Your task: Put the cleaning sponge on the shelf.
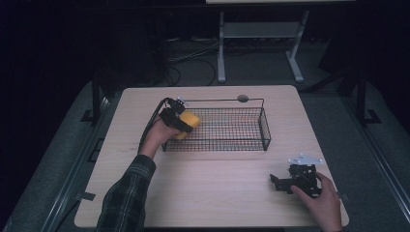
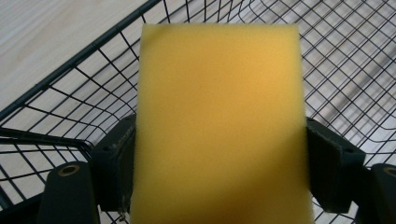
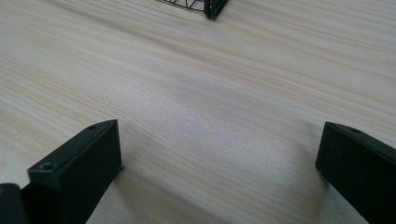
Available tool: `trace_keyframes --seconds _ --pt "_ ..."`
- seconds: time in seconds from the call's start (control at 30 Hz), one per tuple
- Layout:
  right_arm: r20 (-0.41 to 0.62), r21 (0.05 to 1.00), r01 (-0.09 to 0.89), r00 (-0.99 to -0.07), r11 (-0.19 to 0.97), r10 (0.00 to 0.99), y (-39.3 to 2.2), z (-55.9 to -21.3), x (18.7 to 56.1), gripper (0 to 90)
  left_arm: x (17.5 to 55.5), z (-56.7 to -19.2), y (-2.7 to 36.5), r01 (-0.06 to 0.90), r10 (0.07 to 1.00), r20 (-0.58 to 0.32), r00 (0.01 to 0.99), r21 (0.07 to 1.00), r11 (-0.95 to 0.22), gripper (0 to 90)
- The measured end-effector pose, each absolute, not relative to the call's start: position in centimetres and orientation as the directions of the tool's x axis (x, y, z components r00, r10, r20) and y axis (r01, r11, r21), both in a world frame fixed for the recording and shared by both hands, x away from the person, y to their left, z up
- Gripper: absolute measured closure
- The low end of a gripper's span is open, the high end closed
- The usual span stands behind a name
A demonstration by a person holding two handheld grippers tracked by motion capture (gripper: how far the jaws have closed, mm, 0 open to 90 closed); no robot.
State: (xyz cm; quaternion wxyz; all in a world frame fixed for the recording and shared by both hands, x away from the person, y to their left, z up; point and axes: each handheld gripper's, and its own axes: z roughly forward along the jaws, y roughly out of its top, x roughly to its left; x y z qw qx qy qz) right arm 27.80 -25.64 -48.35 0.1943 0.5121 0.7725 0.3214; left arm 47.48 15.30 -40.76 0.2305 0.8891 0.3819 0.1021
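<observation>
Sponge held over the basket

The left gripper (image 2: 219,154) pinches a yellow sponge (image 2: 219,121) between its jaws, above the wire basket (image 2: 355,70); the right gripper (image 3: 219,163) rests spread wide over bare table (image 3: 210,93).

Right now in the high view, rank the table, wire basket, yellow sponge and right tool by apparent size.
1. Table, by far the largest.
2. Wire basket.
3. and 4. Right tool and yellow sponge look alike; the left tool hides part of the sponge, so no ranking.
</observation>
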Motion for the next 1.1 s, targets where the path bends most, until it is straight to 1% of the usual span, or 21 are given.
trace_keyframes --seconds 0.27,1.1 --pt "0.029 0.696 0.666 -0.401 0.27 0.916 -25.65 -48.35 27.8 0.0 47.44 -41.1 15.12 0.638 0.721 0.009 0.693 0.458 -0.619 22.3" --pt "0.029 0.696 0.666 -0.4 0.269 0.916 -25.64 -48.35 27.8 0.0 47.29 -41.3 15.35 0.64 0.721 -0.002 0.693 0.463 -0.613 19.6"
